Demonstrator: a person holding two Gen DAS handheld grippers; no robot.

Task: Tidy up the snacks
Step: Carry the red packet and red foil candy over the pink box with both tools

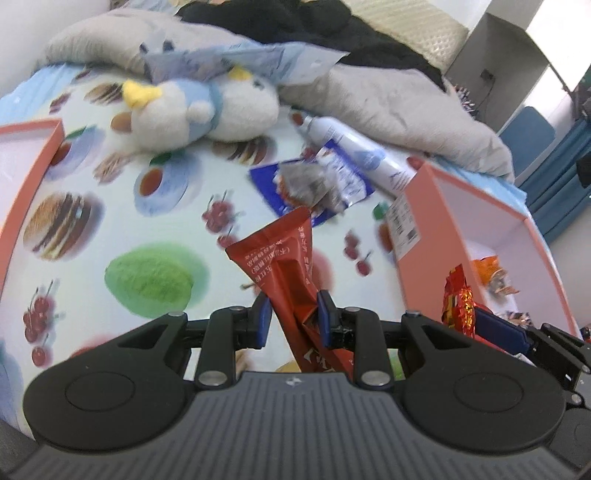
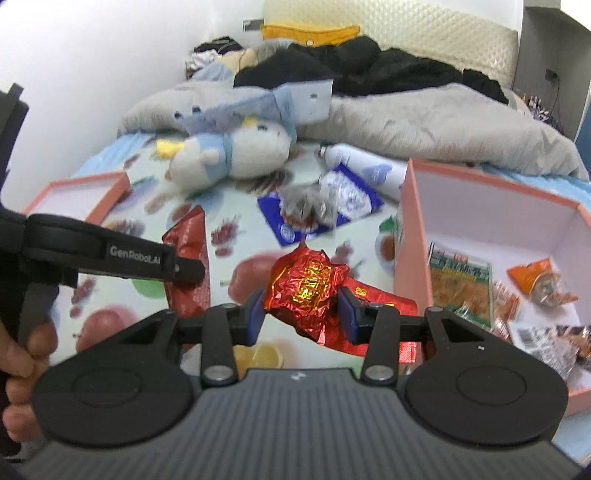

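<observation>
Snacks already sit in your pink box (image 2: 413,206); blue packet (image 2: 354,199) waits. Your left gripper (image 1: 293,314) pinches a red sachet (image 1: 280,254), your right gripper (image 2: 301,314) clamps a foil candy (image 2: 306,291)

Plush toy (image 2: 236,155), white and light blue with yellow bits, lies on the food-print bedsheet (image 1: 110,229). Right of the plush: white spray bottle (image 2: 364,164) on its side, cap end toward the plush. Behind the plush: rumpled grey blanket (image 2: 436,122), with a pale blue printed sheet (image 2: 295,99) draped over its near edge just above the plush. Further behind: pile of black clothes (image 2: 369,70), then a cream quilted headboard (image 2: 406,26). Yellow cloth (image 2: 310,33) beside the headboard, left of the black pile.
</observation>
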